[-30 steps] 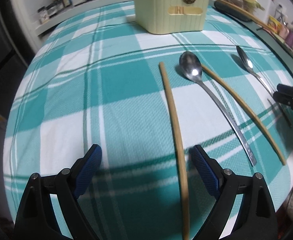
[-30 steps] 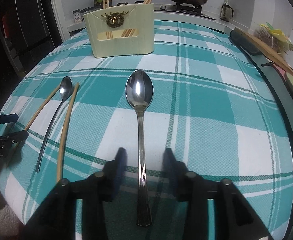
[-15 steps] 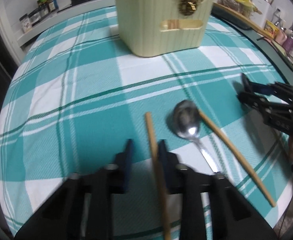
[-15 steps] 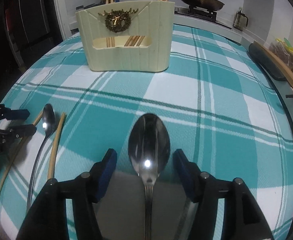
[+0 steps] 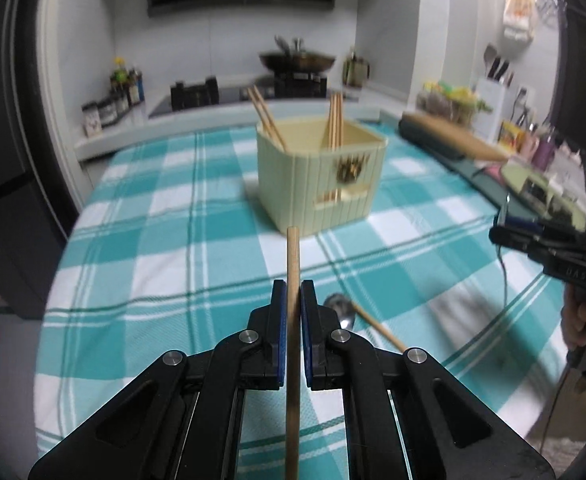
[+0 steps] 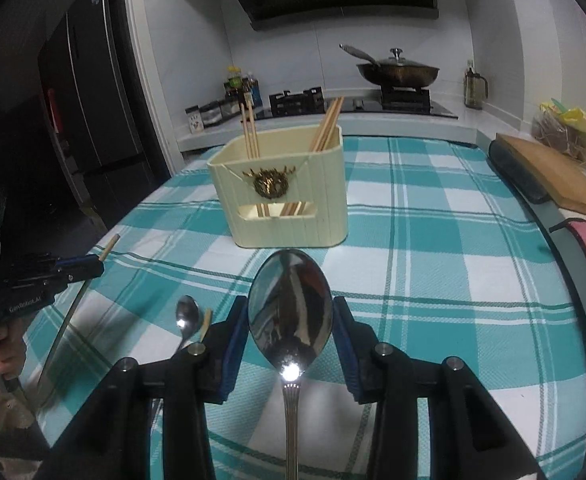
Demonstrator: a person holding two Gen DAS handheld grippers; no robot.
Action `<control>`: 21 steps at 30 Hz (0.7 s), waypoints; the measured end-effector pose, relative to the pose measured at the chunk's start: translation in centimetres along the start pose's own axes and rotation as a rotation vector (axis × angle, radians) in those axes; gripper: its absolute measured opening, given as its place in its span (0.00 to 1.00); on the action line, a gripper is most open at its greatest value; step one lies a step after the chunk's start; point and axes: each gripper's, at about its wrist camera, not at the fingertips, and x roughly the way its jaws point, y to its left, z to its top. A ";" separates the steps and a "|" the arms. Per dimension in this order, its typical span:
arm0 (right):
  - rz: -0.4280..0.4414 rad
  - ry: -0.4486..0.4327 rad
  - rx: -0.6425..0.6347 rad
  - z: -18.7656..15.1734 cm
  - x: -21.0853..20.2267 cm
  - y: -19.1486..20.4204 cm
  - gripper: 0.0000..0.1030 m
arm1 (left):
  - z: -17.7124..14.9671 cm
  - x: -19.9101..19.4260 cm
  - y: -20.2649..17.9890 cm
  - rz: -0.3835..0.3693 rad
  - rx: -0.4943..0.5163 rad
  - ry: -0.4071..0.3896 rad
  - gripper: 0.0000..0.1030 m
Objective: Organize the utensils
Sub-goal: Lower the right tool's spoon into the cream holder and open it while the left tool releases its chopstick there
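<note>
Wooden chopstick (image 5: 292, 300), clamped in left gripper (image 5: 292, 304), lifted above checked cloth (image 5: 165, 248); long axis runs away toward cream holder (image 5: 317, 184), tip forward. Large spoon (image 6: 291, 312), pinched at bowl edges by right gripper (image 6: 291, 332), bowl forward, handle trailing near. Risks: smooth bowl slipping from pads; long chopstick pivoting, missing holder. Small spoon (image 6: 186, 316) and second chopstick (image 5: 377, 326) remain on cloth

I see a glossy metal spoon (image 6: 290, 312), a matt wooden chopstick (image 5: 292, 276), woven cloth (image 5: 197, 216) on the table, and a ribbed plastic holder (image 6: 283, 196).
</note>
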 end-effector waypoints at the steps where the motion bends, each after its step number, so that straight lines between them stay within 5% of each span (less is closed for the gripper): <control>1: -0.001 -0.022 -0.007 0.1 -1.1 0.4 0.40 | 0.2 -0.9 0.2 -0.005 -0.009 -0.021 0.05; 11: -0.010 -0.144 -0.061 0.8 -6.1 2.9 0.40 | 0.6 -6.7 1.5 -0.104 -0.102 -0.180 0.05; 21: -0.007 -0.190 -0.074 2.3 -7.4 3.3 0.40 | 0.7 -7.4 3.5 -0.120 -0.198 -0.213 0.05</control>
